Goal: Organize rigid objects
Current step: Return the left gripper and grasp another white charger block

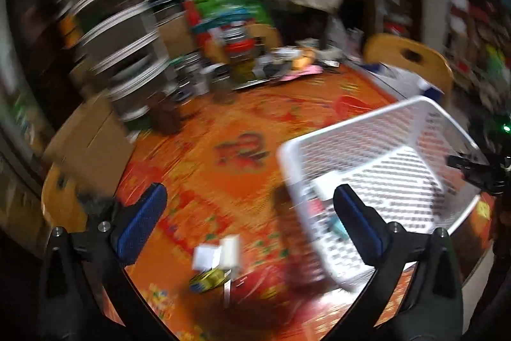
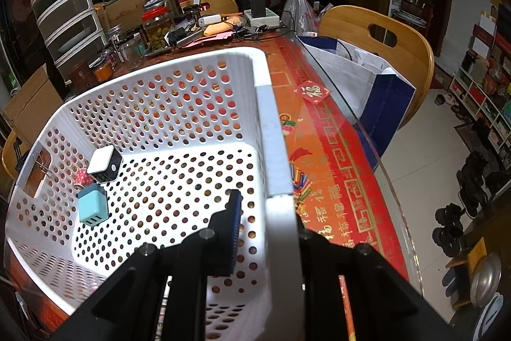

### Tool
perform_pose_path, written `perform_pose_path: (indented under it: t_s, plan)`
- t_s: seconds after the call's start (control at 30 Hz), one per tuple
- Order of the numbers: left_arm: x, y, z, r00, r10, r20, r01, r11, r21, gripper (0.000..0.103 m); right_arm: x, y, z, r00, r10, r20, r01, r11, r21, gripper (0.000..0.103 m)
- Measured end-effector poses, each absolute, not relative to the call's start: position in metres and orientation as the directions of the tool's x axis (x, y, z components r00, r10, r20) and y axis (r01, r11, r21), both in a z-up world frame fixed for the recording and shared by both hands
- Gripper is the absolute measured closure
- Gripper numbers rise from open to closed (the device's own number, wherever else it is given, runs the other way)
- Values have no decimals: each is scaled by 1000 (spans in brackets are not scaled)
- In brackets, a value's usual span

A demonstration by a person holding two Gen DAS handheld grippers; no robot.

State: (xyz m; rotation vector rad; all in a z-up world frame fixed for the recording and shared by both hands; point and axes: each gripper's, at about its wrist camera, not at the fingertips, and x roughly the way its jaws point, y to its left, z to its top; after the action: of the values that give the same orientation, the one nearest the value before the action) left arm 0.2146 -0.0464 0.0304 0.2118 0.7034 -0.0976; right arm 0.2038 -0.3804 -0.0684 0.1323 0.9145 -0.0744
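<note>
Right wrist view showed the right gripper (image 2: pixel 265 232) clamping the basket (image 2: pixel 274 130) rim; two chargers (image 2: pixel 92 205) lay inside. Left gripper (image 1: pixel 249 226) gaped empty above small items (image 1: pixel 214 264) remaining on the table (image 1: pixel 223 117).

My left gripper (image 1: pixel 250 224) is held with its blue-padded fingers (image 1: pixel 142 221) spread wide, nothing between them. My right gripper (image 2: pixel 266 232) is clamped closed.

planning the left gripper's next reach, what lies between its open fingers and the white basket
In the left wrist view, bare orange tablecloth lies ahead of the left gripper; the white basket reaches its right finger. Small blurred items lie lower.
</note>
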Motion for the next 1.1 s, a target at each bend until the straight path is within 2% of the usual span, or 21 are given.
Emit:
perform_pose_path:
  t_s: [0.13, 0.2, 0.23, 0.27, 0.33, 0.4, 0.47, 0.53, 0.7, 0.87, 0.93, 1.1]
  plan:
    - [237, 13, -35, 638, -23, -770, 137, 987, 85, 0, 203, -381, -68, 610, -13, -792, 123, 989, 79, 86]
    - [250, 22, -62, 594, -14, -804, 136, 987, 83, 9, 204, -380, -68, 609, -16, -793, 126, 989, 77, 86]
    - [257, 28, -76, 579, 6, -815, 124, 988, 95, 20, 204, -381, -68, 608, -18, -794, 129, 989, 77, 86]
    - [260, 29, -82, 574, 0, -819, 126, 988, 88, 25, 204, -381, -68, 607, -18, -794, 130, 988, 77, 86]
    - [267, 30, -94, 567, -32, -823, 148, 987, 64, 26, 203, -381, -68, 606, -19, -795, 132, 988, 77, 86]
    - [271, 25, -103, 558, -38, -829, 172, 983, 71, 31, 203, -381, -68, 604, -20, -797, 134, 988, 76, 86]
    - [270, 9, -114, 548, -34, -836, 186, 979, 82, 47, 203, -382, -68, 601, -26, -799, 137, 988, 71, 86]
    - [270, -1, -121, 545, -35, -838, 189, 978, 83, 55, 203, -381, -68, 599, -30, -800, 139, 988, 67, 86]
    - [271, -16, -130, 557, -15, -831, 205, 971, 119, 60, 203, -381, -68, 599, -30, -800, 139, 988, 67, 86]
    - [270, -12, -133, 563, 14, -826, 176, 975, 137, 77, 203, -381, -68, 600, -30, -800, 137, 988, 66, 86]
    - [271, -7, -134, 557, 9, -830, 166, 979, 121, 81, 203, -381, -68, 599, -31, -800, 138, 988, 65, 86]
    - [270, -7, -134, 562, 26, -827, 149, 980, 132, 81, 203, -381, -68, 599, -30, -800, 138, 988, 66, 86]
